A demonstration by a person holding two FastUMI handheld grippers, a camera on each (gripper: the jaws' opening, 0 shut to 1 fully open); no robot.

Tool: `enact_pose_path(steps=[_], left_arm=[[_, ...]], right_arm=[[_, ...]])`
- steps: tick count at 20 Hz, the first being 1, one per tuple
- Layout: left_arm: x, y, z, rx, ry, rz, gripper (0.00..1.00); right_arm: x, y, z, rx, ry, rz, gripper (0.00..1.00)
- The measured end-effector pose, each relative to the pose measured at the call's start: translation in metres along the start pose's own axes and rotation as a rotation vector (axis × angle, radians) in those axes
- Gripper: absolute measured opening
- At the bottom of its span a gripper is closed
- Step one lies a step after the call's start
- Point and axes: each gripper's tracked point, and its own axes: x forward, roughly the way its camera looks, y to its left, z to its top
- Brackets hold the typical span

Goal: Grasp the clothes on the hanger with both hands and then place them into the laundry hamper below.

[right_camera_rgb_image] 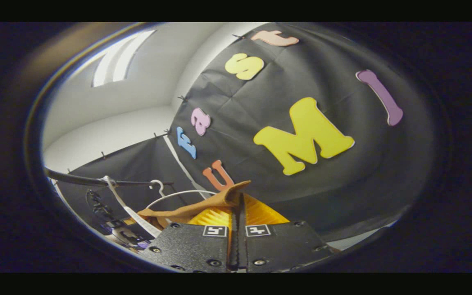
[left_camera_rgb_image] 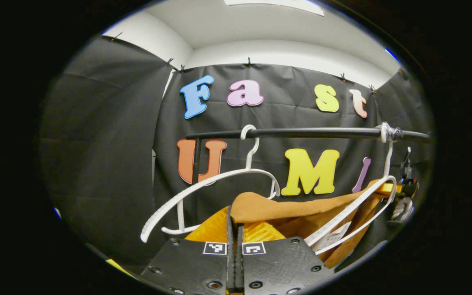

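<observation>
Garment: a tan-brown cloth draped over a white hanger that hangs at the right end of the black rail; a second white hanger, bare, hangs from the rail to its left.
Left gripper: jaws closed to a thin slit, a fold of the cloth bunched right at their tips and apparently pinched there.
Right gripper: jaws likewise closed, a pointed corner of the cloth caught between them.
Handling: soft, light and limp by the look of it; it should sag between the two holds and may drag the hanger along as it slides off.
Where to hold: two spread points along the upper edge, as now, so the cloth lifts clear of the hanger's arm.
Risk: a thin fold can slip out of a shallow pinch.
Hidden: how deep the cloth sits inside either pair of jaws; the garment's lower part, cut off below.
Unclear: the small dark object hanging at the rail's far right.
</observation>
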Motion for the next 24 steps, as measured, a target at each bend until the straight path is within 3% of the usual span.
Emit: enact_pose_path(steps=[3,9,12,13,17,19,20,24], left_arm=[[-0.002,0.006,-0.017,-0.016,0.024,-0.026,0.03],[-0.018,0.009,-0.070,-0.002,0.099,0.010,0.00],[-0.026,0.007,-0.094,0.020,0.141,0.036,0.04],[-0.032,0.007,-0.103,0.031,0.156,0.047,0.00],[-0.056,0.004,-0.129,0.034,0.201,0.065,0.00],[-0.065,-0.001,-0.139,0.015,0.221,0.060,0.04],[-0.072,-0.003,-0.143,0.013,0.227,0.054,0.00],[-0.089,-0.023,-0.137,0.047,0.218,0.001,0.00]], right_arm=[[0.003,-0.018,-0.017,0.054,0.028,-0.009,0.03],[-0.007,-0.044,-0.070,0.077,0.092,-0.081,0.03],[-0.017,-0.048,-0.092,0.063,0.110,-0.129,0.04],[-0.023,-0.047,-0.101,0.066,0.123,-0.136,0.02],[-0.043,-0.036,-0.132,0.048,0.153,-0.176,0.03],[-0.052,-0.019,-0.144,0.048,0.161,-0.178,0.03],[-0.059,-0.011,-0.149,0.036,0.155,-0.185,0.03],[-0.068,0.039,-0.159,-0.014,0.143,-0.186,0.03]])
